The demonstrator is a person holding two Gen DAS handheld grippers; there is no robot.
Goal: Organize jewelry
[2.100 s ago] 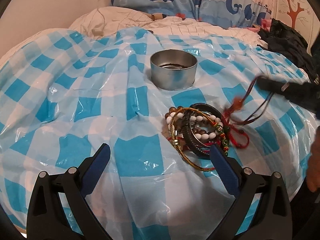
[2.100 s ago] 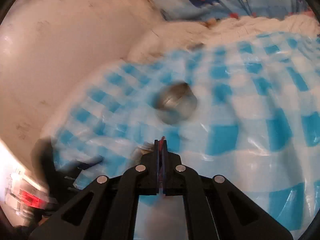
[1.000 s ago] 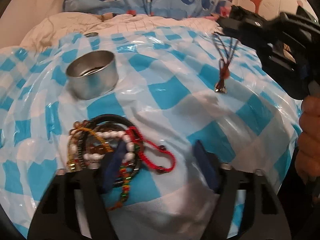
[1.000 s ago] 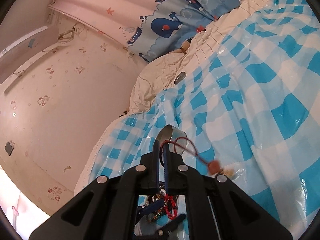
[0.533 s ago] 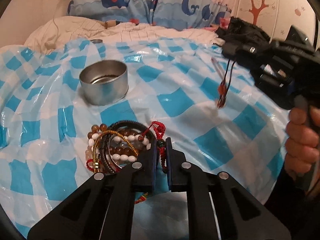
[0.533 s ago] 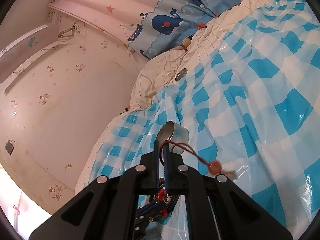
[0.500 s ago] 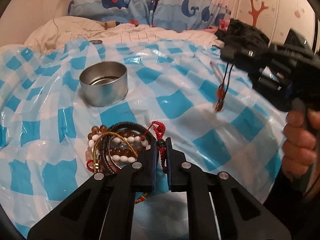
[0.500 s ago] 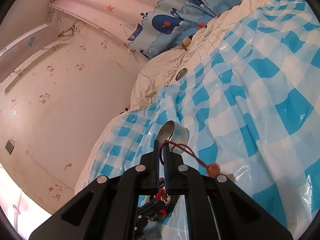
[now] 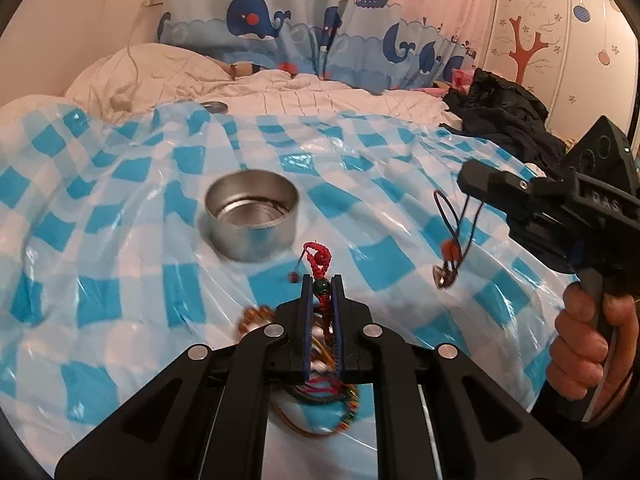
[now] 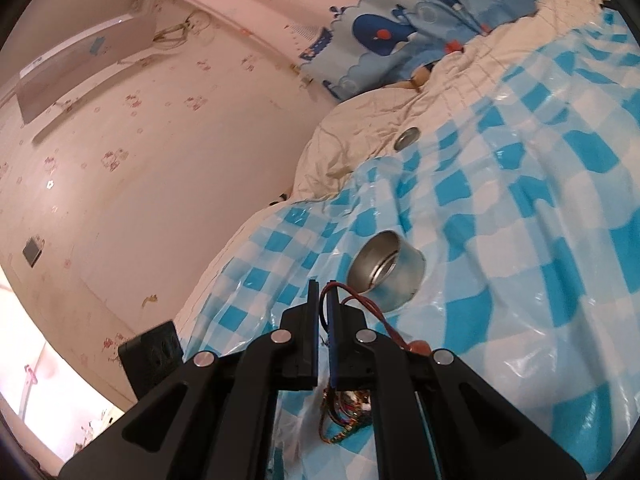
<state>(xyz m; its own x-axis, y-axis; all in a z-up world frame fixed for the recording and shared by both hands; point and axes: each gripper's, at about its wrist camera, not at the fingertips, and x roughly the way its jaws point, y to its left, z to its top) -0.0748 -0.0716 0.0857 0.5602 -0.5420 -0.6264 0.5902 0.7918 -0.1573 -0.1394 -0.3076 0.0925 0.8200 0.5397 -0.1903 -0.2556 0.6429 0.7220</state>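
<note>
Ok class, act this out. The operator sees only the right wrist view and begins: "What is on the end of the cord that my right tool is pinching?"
Observer: In the left wrist view the cord hangs in loops from the right tool, with an orange bead and a small metal pendant at the bottom.
Operator: What is the left tool doing?
Observer: The left tool is shut on a red braided bracelet with a green bead. The jewelry pile lies under it.
Operator: Is there anything beyond my hand?
Observer: A black garment is heaped on the bed behind the right tool.
</note>
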